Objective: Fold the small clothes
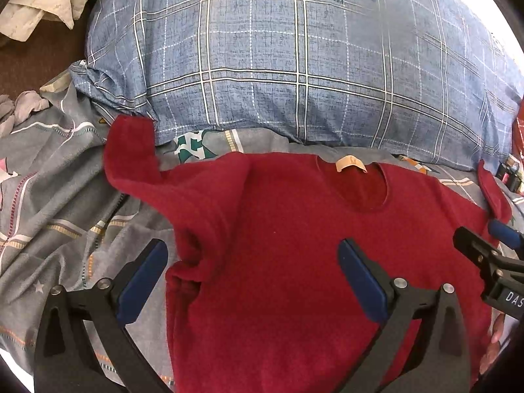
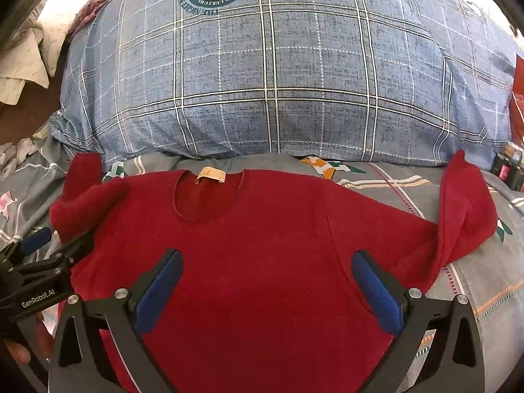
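Flat on the grey patterned bedsheet point(image 2: 458, 281) lies the red sweater point(image 2: 262, 245), chest up, its collar with a tan neck label point(image 2: 211, 175) toward the blue plaid pillow point(image 2: 278, 82) that bulks just behind it. Both sleeves point(image 1: 131, 150) bend upward, the cuffs touching the pillow's edge. Above the body hover the left gripper point(image 1: 252, 281) and right gripper point(image 2: 267, 291), each spread wide and holding nothing. Crumpled cream cloth point(image 1: 39, 3) sits far left; a small dark object point(image 2: 506, 163), unclear, rests at the right.
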{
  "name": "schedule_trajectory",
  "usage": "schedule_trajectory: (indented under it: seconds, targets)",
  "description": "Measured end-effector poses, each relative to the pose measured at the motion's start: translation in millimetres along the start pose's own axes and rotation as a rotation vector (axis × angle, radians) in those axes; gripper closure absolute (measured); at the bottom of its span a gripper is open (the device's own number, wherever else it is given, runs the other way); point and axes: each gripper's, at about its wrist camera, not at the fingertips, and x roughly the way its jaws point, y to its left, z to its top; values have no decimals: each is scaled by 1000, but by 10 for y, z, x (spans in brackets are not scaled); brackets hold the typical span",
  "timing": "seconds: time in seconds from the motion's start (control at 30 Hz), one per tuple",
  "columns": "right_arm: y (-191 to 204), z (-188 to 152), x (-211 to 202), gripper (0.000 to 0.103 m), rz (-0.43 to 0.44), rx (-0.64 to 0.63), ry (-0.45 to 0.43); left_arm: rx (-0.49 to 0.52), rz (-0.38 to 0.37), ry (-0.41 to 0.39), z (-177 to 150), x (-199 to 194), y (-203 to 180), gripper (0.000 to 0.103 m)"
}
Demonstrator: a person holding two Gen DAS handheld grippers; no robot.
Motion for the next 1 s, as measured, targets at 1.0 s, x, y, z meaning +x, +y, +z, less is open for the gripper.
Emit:
schedule_trajectory:
  seconds: [1.0]
  targets:
    - [55, -34, 97, 0, -2, -7, -17, -10, -3, -3, -26, 7, 53, 0]
